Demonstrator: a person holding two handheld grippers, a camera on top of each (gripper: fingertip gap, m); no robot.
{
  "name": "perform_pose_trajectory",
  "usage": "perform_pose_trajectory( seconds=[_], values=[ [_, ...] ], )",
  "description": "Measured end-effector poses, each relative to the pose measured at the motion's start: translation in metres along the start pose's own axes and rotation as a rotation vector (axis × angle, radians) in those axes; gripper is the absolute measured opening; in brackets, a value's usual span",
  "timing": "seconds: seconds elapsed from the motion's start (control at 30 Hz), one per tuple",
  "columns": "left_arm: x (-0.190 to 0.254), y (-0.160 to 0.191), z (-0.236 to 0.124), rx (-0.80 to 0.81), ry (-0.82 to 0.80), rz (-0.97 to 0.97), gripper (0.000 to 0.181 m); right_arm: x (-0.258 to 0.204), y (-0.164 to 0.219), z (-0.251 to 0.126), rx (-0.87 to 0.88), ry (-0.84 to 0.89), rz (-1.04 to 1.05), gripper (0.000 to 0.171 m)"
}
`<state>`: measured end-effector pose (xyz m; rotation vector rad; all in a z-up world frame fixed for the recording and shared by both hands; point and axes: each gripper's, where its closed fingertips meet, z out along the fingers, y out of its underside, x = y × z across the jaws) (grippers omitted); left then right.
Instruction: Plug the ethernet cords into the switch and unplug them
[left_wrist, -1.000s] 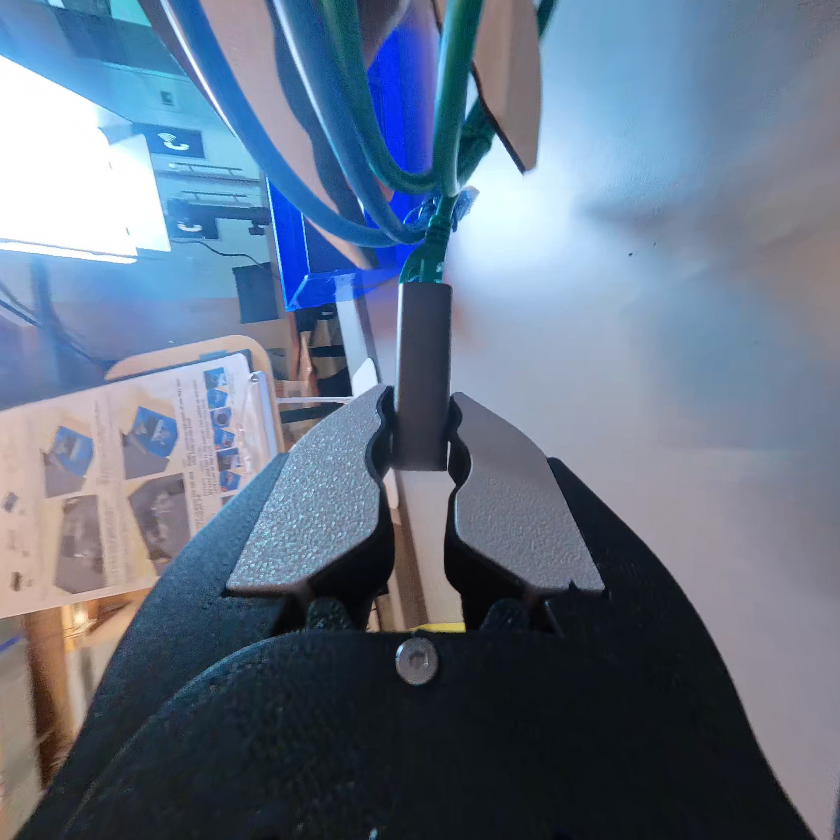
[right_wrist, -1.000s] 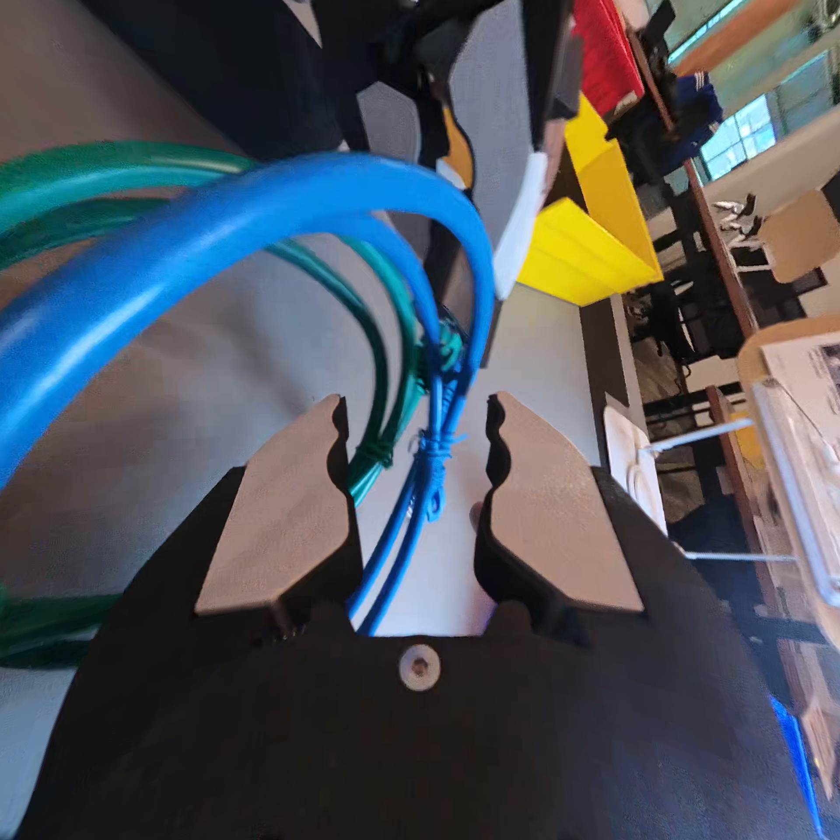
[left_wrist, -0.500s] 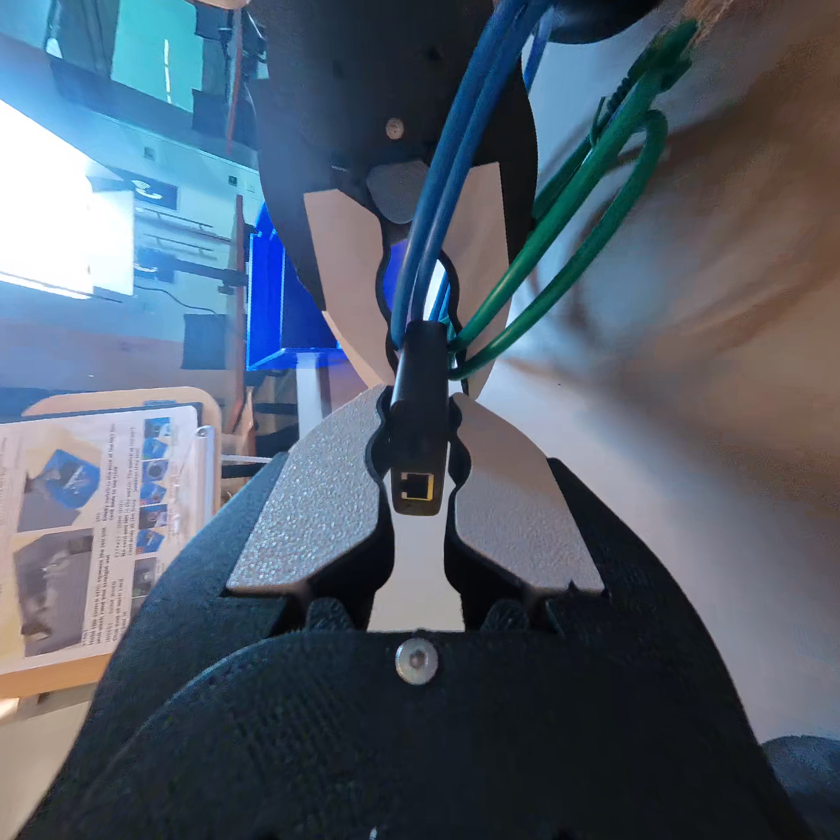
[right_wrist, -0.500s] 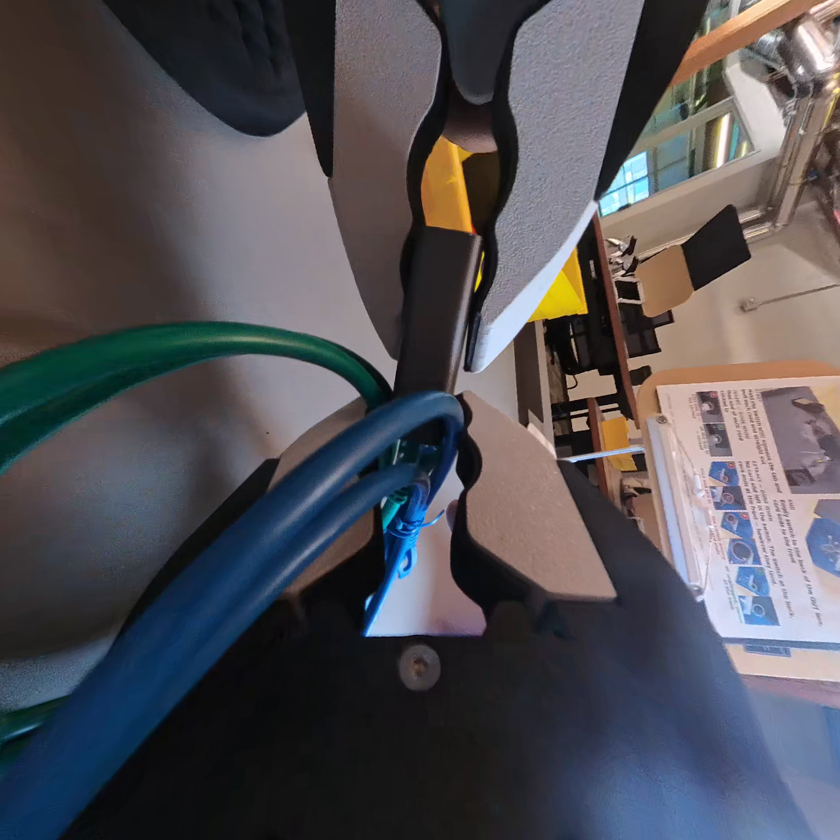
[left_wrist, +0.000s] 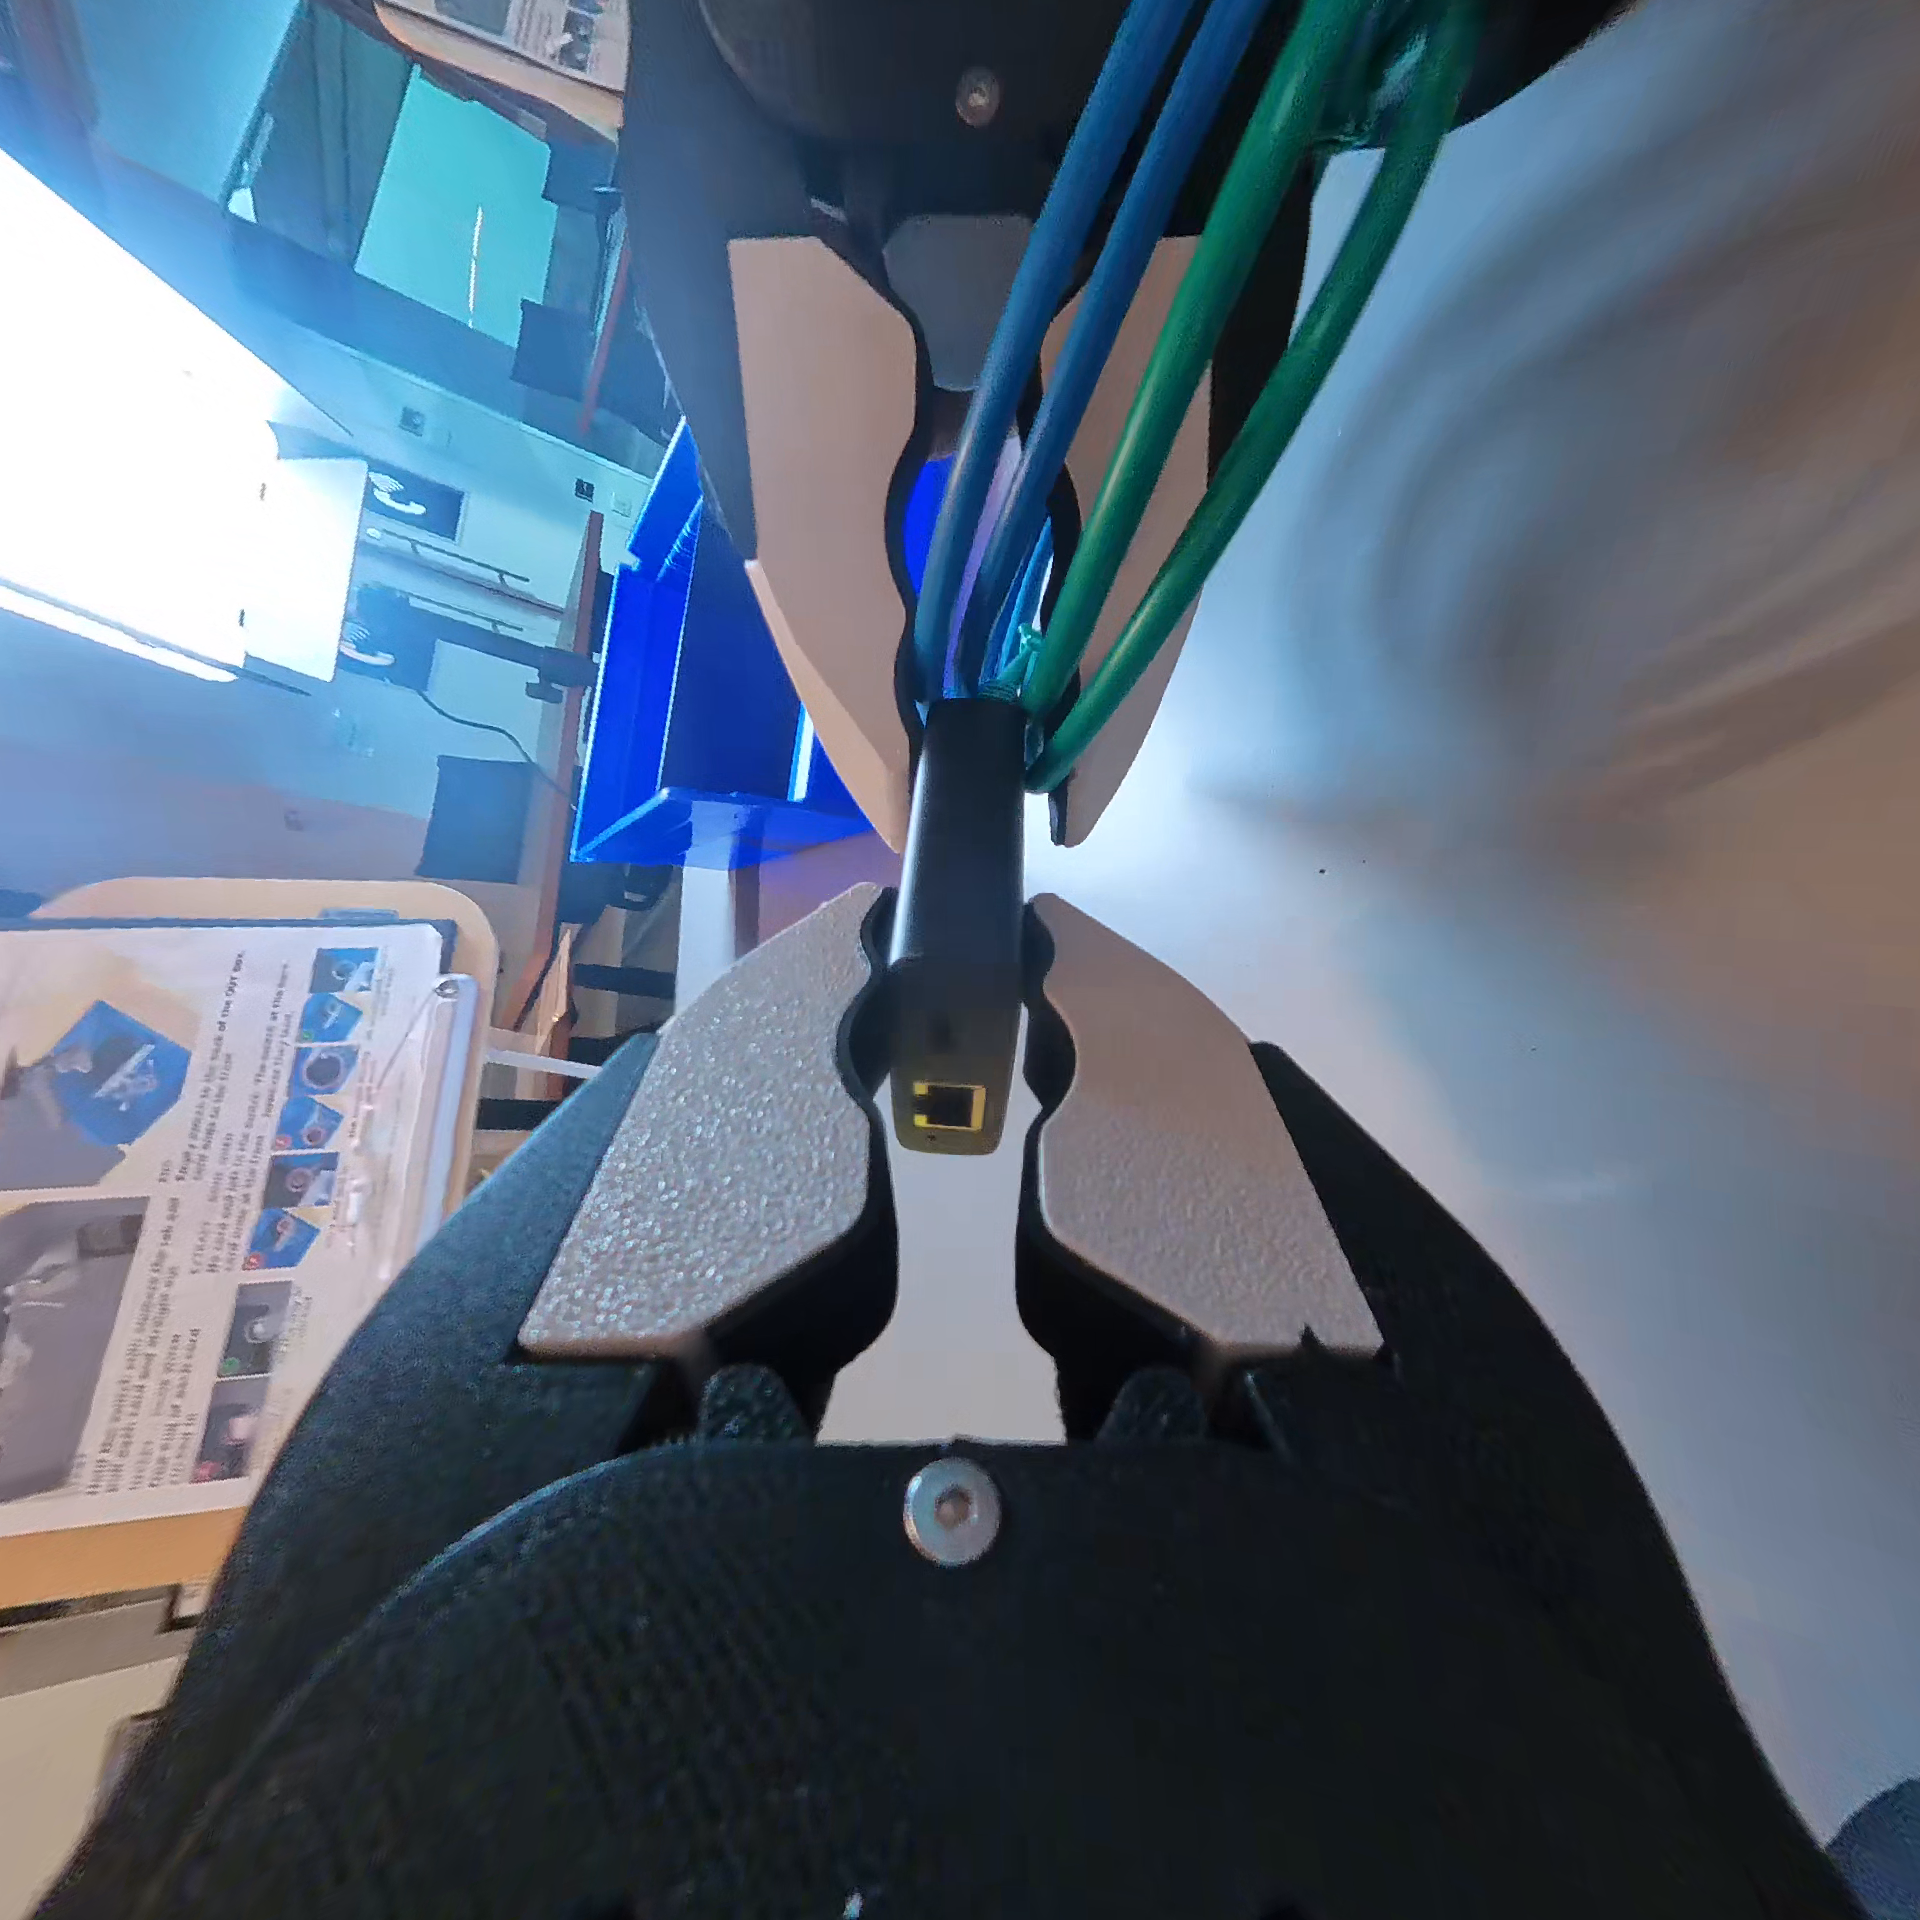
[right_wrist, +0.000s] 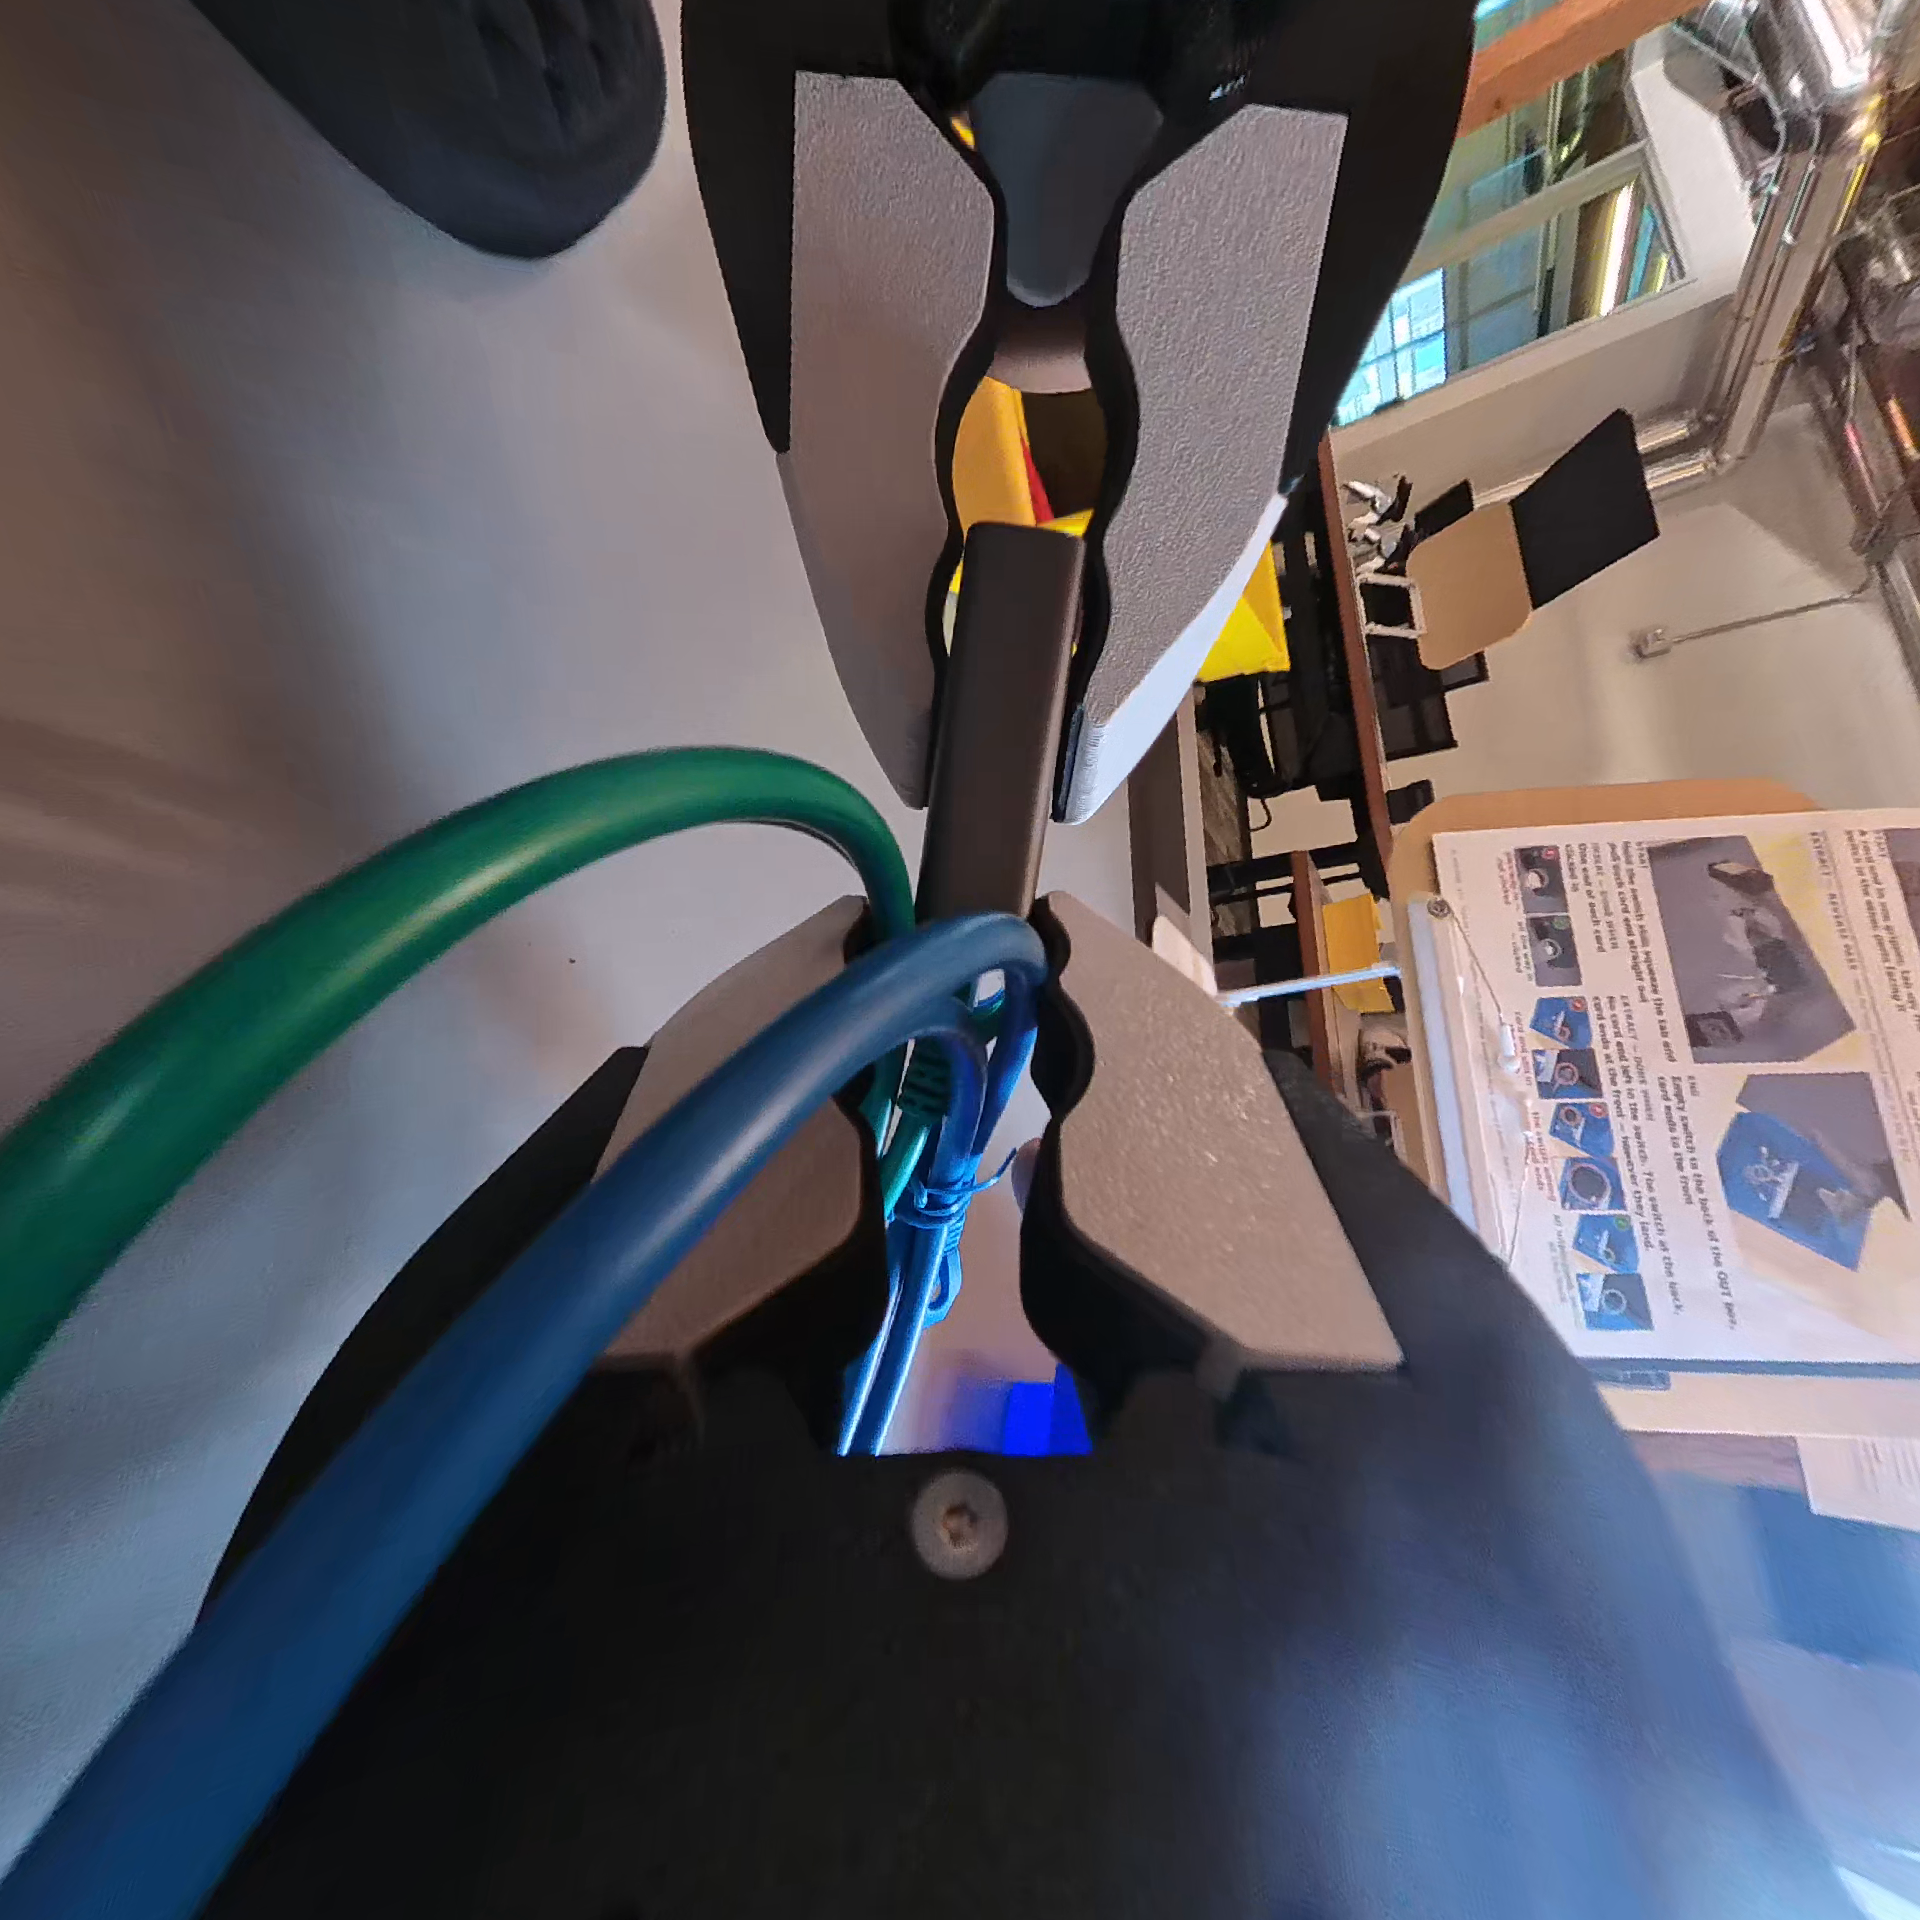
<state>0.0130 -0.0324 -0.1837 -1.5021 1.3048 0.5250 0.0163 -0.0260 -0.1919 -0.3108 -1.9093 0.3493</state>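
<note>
I see the slim black switch (left_wrist: 951, 997) held edge-on in the air above the pale worktop (left_wrist: 1558, 935), one empty port facing my left camera. My left tool (left_wrist: 953, 1023) is clamped on its near end; my right tool (right_wrist: 956, 997) is closed around the far end, where the blue cords (right_wrist: 623, 1195) and green cords (right_wrist: 416, 894) loop out. An instruction sheet (right_wrist: 1683, 1081) stands off to the side.
</note>
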Motion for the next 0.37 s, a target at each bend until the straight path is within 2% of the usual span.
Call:
perform_pose_trajectory(
  seconds=[0.1, 0.2, 0.27, 0.37],
  values=[
    [0.000, 0.006, 0.000, 0.044, 0.045, -0.175, 0.025, -0.001, 0.004, 0.003, -0.049, -0.013, 0.038, 0.027],
    [-0.029, 0.011, -0.021, 0.183, 0.035, -0.445, 0.032, 0.013, 0.013, -0.002, -0.096, 0.027, 0.102, 0.027],
    [-0.066, 0.027, -0.047, 0.245, -0.061, -0.612, 0.032, 0.025, 0.022, -0.012, -0.115, 0.058, 0.159, 0.027],
    [-0.121, 0.089, -0.096, 0.132, -0.309, -0.795, 0.029, 0.039, 0.041, -0.026, -0.168, 0.105, 0.174, 0.026]
  ],
)
